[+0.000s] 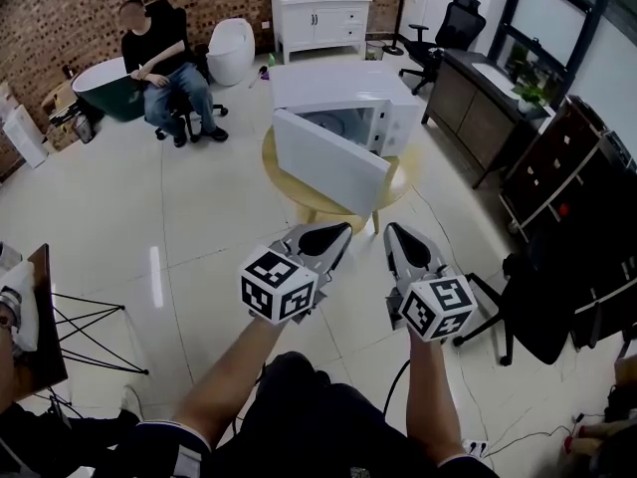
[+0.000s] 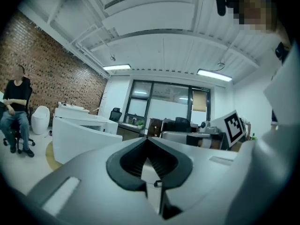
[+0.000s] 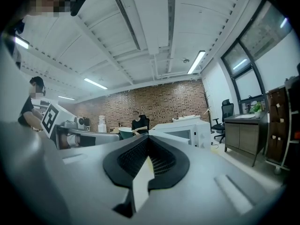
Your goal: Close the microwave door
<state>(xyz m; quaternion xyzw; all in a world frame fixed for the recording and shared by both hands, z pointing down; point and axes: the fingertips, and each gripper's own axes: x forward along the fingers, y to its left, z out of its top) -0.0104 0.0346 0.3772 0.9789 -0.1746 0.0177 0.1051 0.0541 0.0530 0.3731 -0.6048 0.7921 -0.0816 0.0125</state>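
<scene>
A white microwave [image 1: 343,103] stands on a round wooden table [image 1: 393,189] in the middle of the room. Its door [image 1: 328,162] hangs open, swung out toward me. My left gripper [image 1: 338,230] and right gripper [image 1: 395,229] are side by side, a stretch short of the table, both pointing at the microwave. Each has its jaws together with nothing between them. In the left gripper view the left gripper [image 2: 147,138] is shut and the microwave [image 2: 77,130] shows at the left. From the right gripper [image 3: 149,138], also shut, the microwave [image 3: 187,129] lies ahead, slightly right.
A person [image 1: 159,68] sits on a chair by the brick wall, next to a green tub [image 1: 100,88]. A white cabinet [image 1: 320,18] stands behind the microwave. Dark desks [image 1: 488,108] and a black chair [image 1: 537,307] line the right. A wire stand [image 1: 90,332] is at left.
</scene>
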